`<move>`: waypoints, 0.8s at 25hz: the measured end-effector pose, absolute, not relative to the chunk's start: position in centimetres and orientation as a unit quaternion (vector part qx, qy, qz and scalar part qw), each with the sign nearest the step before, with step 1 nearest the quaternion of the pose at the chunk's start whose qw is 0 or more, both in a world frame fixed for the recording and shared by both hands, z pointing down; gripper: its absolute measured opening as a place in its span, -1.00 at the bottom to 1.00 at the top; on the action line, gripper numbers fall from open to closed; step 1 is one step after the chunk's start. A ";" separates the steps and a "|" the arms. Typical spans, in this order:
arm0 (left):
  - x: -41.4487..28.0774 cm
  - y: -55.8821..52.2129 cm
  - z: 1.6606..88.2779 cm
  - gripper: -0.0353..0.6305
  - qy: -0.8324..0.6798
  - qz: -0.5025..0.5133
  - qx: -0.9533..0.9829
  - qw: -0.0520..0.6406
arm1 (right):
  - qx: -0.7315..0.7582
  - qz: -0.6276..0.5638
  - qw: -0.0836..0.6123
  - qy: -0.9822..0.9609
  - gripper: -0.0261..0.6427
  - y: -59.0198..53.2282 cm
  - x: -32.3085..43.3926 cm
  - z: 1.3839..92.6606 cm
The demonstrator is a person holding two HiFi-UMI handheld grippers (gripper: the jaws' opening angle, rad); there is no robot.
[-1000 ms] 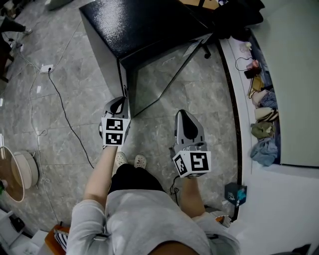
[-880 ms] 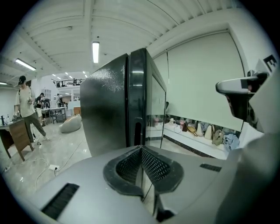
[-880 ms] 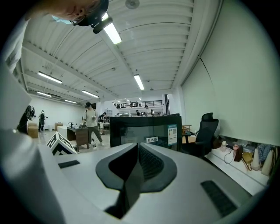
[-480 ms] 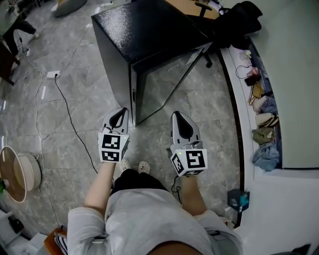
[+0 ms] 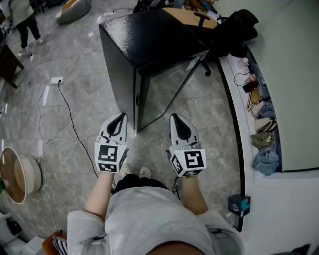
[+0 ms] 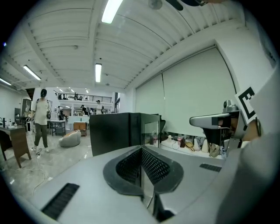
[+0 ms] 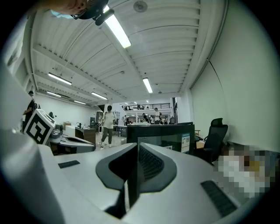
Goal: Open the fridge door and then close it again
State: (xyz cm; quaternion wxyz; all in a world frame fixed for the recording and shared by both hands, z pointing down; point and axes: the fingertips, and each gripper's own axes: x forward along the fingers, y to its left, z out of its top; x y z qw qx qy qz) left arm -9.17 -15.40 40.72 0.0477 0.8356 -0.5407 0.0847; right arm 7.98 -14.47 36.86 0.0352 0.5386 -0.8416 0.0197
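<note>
The black fridge [image 5: 144, 40] stands on the stone floor with its glass door [image 5: 169, 82] closed. My left gripper [image 5: 119, 117] is shut and empty, a short way in front of the door's left edge and not touching it. My right gripper [image 5: 177, 118] hangs beside it, also shut and empty, facing the door. The left gripper view has the fridge [image 6: 118, 131] straight ahead beyond the closed jaws of the left gripper [image 6: 141, 151]. In the right gripper view the fridge [image 7: 162, 131] stands past the right gripper [image 7: 136, 148].
A black cable [image 5: 70, 119] runs across the floor from a power strip [image 5: 56, 79] on the left. An office chair with a dark coat [image 5: 234, 25] stands behind the fridge. Clothes and small items [image 5: 261, 124] line the right wall. A person [image 5: 20, 15] stands far left.
The left gripper has come away from the fridge door's left edge and risen. The right gripper has shifted a little. The fridge now sits farther up in the head view.
</note>
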 end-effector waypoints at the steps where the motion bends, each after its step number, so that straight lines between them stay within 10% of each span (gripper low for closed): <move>1: -9.2 -15.1 40.3 -0.85 -0.541 0.081 0.836 0.044 | 0.537 0.018 0.034 -0.842 -0.84 -14.3 7.9 36.6; 20: -9.6 -11.7 34.6 -0.85 -0.537 0.012 0.844 0.002 | 0.522 -0.003 0.012 -0.853 -0.85 -12.4 7.0 33.5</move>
